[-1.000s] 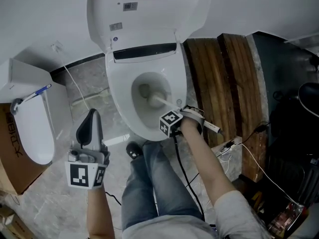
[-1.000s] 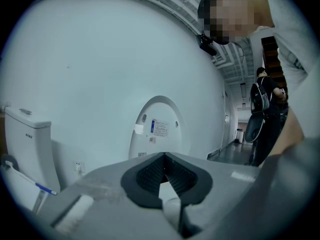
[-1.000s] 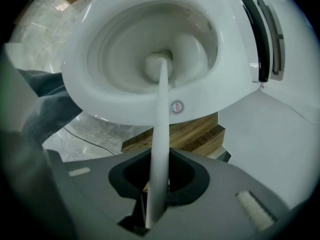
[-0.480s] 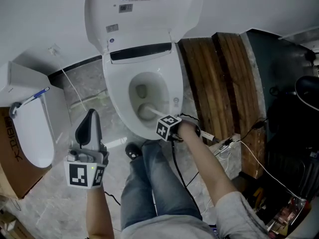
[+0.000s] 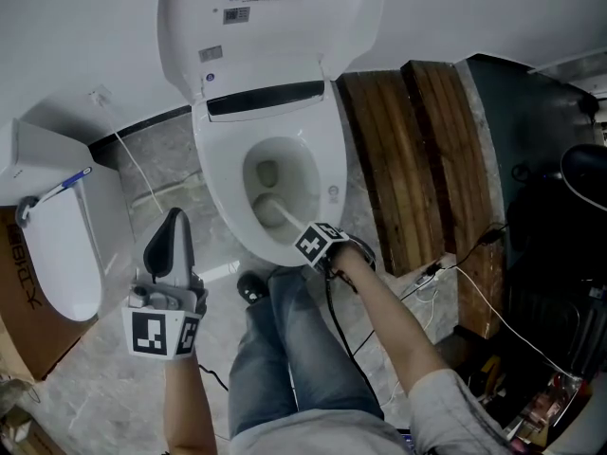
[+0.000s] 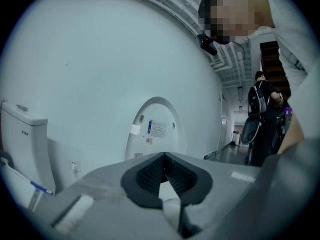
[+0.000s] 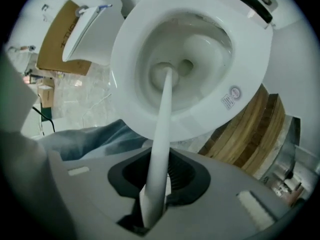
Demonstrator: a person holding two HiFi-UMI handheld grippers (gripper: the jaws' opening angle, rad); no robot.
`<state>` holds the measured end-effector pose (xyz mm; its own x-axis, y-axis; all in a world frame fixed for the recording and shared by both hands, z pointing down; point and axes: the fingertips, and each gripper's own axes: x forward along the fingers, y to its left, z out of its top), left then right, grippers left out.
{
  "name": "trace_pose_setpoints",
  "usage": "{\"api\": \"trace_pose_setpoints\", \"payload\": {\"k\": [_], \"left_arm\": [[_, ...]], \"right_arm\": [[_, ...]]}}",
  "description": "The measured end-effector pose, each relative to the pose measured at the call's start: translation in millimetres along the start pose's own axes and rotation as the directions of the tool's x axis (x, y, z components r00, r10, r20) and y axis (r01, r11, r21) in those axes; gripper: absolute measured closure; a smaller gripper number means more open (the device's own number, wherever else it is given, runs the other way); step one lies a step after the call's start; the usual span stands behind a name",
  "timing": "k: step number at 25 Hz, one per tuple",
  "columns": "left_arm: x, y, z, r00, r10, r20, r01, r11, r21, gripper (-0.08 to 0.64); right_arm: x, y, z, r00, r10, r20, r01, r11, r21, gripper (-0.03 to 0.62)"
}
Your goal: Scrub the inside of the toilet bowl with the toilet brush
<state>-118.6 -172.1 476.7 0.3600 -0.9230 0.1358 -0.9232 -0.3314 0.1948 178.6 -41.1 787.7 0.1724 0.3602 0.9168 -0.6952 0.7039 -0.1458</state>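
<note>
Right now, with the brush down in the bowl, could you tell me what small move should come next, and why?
Probably sweep the brush head sideways and up round the bowl wall. The right hand-held gripper is shut on the handle, and the head sits low beside the drain, so the upper wall seems the part left to cover.

Glossy white toilet bowl, smooth plastic brush, rough wooden planks.

Makeshift workroom; two toilets, cardboard, planks, trailing cables
</note>
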Motion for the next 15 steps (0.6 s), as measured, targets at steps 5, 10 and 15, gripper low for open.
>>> {"api": "trace_pose_setpoints", "payload": {"k": [5,10,15], "left_arm": [[2.8,1.2,-2.5,1.0,0.001,-0.007,-0.001,1.0,-0.004,0.558],[6.3,4.2,-4.9,1.0,0.009,-0.012,-0.009,1.0,-0.009,0.558],[11.2,6.2,-7.2,1.0,0.018,-0.019,-0.018,1.0,-0.01,0.558]], "right_arm": [[2.8,21.2,12.3,0.989,0.12,0.085,-0.125,0.991,0.054,0.495],[4.5,25.6,25.0,0.973,0.177,0.152,-0.196,0.973,0.119,0.497],[2.2,7.8,29.3,0.967,0.147,0.207,-0.176,0.976,0.131,0.509]]}}
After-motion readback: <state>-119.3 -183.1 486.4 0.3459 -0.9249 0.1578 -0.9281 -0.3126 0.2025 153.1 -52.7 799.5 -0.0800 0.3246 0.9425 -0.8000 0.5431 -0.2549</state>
